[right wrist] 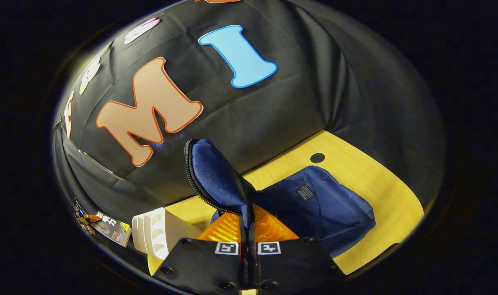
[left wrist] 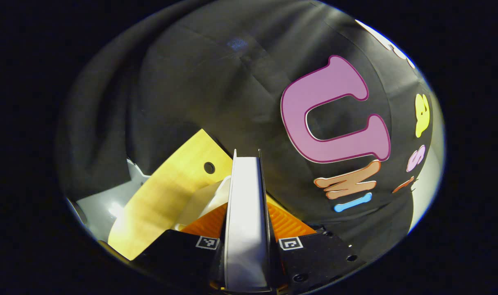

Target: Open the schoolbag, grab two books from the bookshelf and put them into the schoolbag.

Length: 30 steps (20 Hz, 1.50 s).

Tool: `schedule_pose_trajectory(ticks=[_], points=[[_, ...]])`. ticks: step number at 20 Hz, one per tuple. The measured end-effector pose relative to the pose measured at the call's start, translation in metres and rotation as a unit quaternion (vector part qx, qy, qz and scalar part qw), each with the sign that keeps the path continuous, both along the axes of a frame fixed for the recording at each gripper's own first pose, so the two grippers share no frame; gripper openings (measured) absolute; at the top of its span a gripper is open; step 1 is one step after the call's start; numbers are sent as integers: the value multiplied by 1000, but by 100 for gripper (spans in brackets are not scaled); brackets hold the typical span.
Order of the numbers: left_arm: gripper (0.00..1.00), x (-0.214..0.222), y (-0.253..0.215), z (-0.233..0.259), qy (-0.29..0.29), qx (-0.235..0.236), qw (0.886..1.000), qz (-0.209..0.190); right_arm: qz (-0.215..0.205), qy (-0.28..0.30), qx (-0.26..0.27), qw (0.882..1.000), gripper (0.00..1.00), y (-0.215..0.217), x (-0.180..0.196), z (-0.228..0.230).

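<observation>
**A:** What is the left gripper (left wrist: 246, 229) doing?

**B:** Its two fingers are squeezed on a thin white book (left wrist: 246, 213). The book stands on its edge between them and pokes out past the tips, up toward the black cloth wall (left wrist: 191, 82).

**A:** And what is around it?

**B:** Behind the book is the light yellow wooden table (left wrist: 167, 192), with a small round hole (left wrist: 209, 167) in its top. A white plastic thing (left wrist: 210, 196) sits on the table just beside the book, but I cannot tell what it is.

**A:** Now the right gripper (right wrist: 247, 241) — is it wide or tight?

**B:** Tight. Its fingers are pinched on the dark blue flap (right wrist: 214, 176) of the soft blue cloth schoolbag (right wrist: 322, 205). The flap is pulled up, and its black zipper teeth (right wrist: 190, 176) run along the edge.

**A:** Where is the rest of the bag?

**B:** It lies on the table, just past the gripper. The table's hole is near the bag, on the wall side.

**A:** Anything else by the table?

**B:** A white plastic bookshelf (right wrist: 152, 231) with slots stands on the table, on the other side of the gripper from the bag. Beyond it, a dark book with bright print (right wrist: 109, 231) lies off the table's edge.
</observation>
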<state>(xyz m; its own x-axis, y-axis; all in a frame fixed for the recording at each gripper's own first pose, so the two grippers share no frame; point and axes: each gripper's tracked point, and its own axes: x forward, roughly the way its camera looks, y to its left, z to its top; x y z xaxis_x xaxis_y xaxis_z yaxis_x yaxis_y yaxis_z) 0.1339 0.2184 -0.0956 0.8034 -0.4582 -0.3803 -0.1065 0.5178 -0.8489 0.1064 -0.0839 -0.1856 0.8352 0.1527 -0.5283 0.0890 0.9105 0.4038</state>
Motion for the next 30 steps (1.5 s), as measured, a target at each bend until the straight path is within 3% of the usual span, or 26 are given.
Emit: schedule_pose_trajectory(ticks=[7, 18, 27, 30], points=[[38, 12, -57, 15, -25, -67, 997, -15, 2, -1, 2, 1000, 3, 3, 0, -3], [37, 41, -165, 49, -65, -184, 980, -44, 6, -1, 7, 1000, 3, 2, 0, -3], [39, 43, -279, 42, -44, -205, 973, -96, 18, -1, 10, 1000, 3, 3, 3, -2], [37, 38, -317, 23, -26, -183, 976, -117, 24, -3, 10, 1000, 2, 2, 4, 0]])
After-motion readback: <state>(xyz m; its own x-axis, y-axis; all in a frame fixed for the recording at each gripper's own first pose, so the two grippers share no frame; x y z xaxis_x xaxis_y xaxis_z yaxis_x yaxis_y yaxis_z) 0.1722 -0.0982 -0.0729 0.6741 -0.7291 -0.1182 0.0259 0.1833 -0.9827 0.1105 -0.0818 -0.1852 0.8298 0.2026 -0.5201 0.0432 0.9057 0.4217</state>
